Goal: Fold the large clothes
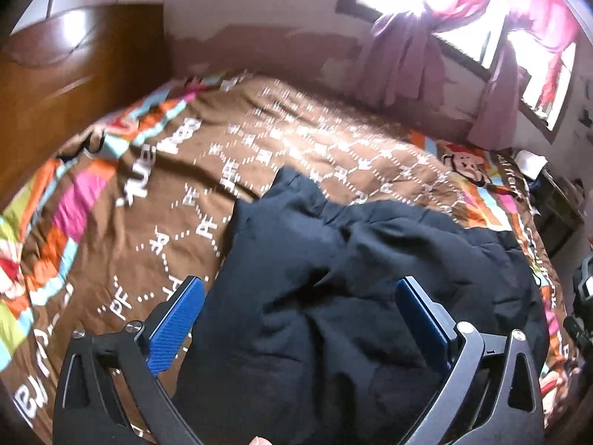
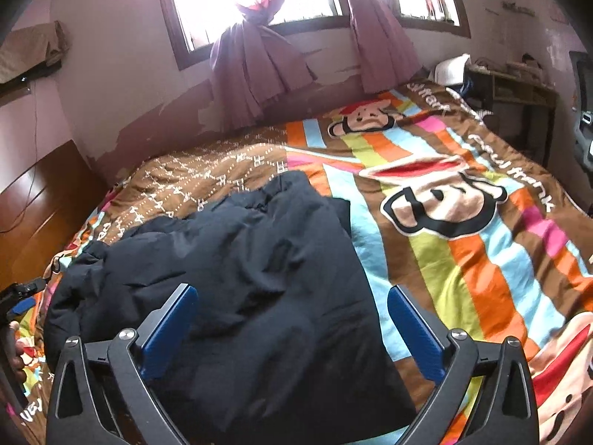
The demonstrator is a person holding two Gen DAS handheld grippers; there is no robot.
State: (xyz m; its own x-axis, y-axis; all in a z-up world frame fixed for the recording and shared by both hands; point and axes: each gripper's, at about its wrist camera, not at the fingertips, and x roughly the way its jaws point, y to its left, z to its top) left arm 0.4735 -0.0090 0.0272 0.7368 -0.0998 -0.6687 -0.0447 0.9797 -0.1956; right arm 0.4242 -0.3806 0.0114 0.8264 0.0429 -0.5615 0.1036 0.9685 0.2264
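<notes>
A large dark navy padded garment (image 1: 352, 278) lies crumpled on the bed; it also shows in the right wrist view (image 2: 237, 259). My left gripper (image 1: 300, 296) is open and empty, hovering over the garment's near left part, its blue pads (image 1: 174, 326) spread wide. My right gripper (image 2: 292, 304) is open and empty above the garment's near right part, with its right pad near the garment's right edge. The left gripper also shows at the far left edge of the right wrist view (image 2: 18, 296).
The bed is covered by a brown and striped cartoon bedspread (image 2: 463, 241). A wooden headboard (image 1: 66, 85) stands at the left. A window with purple curtains (image 2: 252, 70) is behind the bed. A dark desk (image 2: 519, 92) stands at the far right corner.
</notes>
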